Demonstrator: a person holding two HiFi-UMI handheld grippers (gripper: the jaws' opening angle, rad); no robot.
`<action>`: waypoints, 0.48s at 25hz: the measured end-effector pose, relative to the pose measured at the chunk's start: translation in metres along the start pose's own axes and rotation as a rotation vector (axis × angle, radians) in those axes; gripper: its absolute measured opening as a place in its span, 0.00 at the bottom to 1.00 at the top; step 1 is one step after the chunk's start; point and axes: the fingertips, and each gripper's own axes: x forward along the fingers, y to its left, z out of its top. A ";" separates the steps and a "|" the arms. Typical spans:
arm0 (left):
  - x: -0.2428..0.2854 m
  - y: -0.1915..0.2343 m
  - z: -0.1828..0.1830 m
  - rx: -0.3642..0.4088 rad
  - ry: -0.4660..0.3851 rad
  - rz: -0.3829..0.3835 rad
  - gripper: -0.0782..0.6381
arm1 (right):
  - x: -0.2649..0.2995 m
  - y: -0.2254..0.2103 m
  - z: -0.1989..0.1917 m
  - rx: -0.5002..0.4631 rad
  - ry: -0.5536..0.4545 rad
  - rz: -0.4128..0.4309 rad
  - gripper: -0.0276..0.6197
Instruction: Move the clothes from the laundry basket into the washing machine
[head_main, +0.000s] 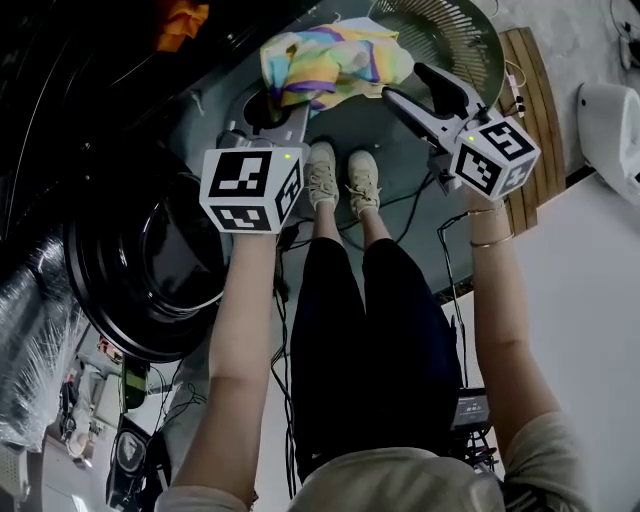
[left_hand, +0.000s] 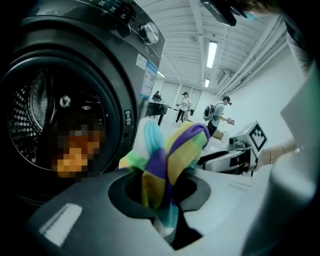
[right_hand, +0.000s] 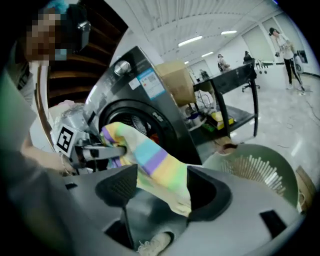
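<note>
Head view is showing the left gripper (head_main: 283, 108) pinching 1 end of the striped cloth (head_main: 335, 60), its jaws sitting nearly together on the fabric. The cloth is hanging in the air just right of the washing machine (head_main: 150, 260), whose round door is standing open. The right gripper (head_main: 405, 82) is holding its 2 jaws wide apart, with the cloth's other end draping loosely between them, unclamped. The laundry basket (head_main: 470, 40) is standing farther right of the washing machine, beyond the cloth.
</note>
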 end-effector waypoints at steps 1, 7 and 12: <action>-0.001 0.004 0.001 0.001 0.000 0.003 0.23 | 0.006 -0.013 -0.010 0.014 0.027 -0.038 0.48; -0.003 0.016 -0.004 -0.008 0.004 0.044 0.23 | 0.048 -0.076 -0.071 0.085 0.173 -0.186 0.54; -0.001 0.034 -0.010 -0.035 0.015 0.076 0.23 | 0.082 -0.099 -0.100 0.154 0.278 -0.161 0.54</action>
